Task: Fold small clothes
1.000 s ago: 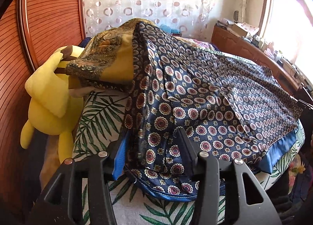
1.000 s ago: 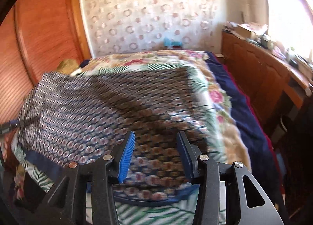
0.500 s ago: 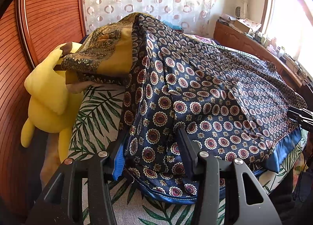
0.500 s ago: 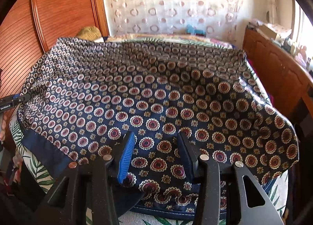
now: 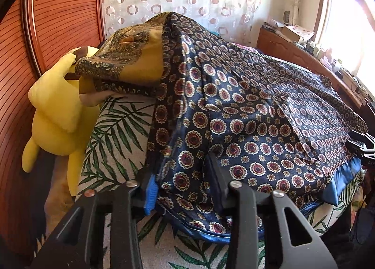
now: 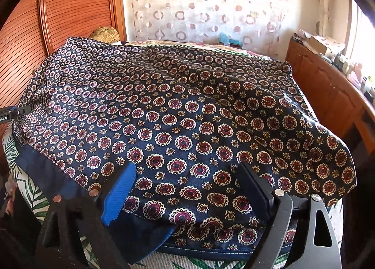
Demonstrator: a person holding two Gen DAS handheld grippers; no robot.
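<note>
Claw on our right [image 6: 185, 189] has just sprung wide, freeing the navy medallion-print silk cloth [image 6: 187, 114] draped over the palm-leaf bed [image 5: 117, 133] — left claw [image 5: 182, 189] has just tightened on its bunched corner, so we'd smooth before creasing.

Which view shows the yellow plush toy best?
The left wrist view: the yellow plush toy stands at the bed's left edge, its head partly under a gold patterned cloth. The right wrist view shows none of it; the navy scarf fills it.
</note>
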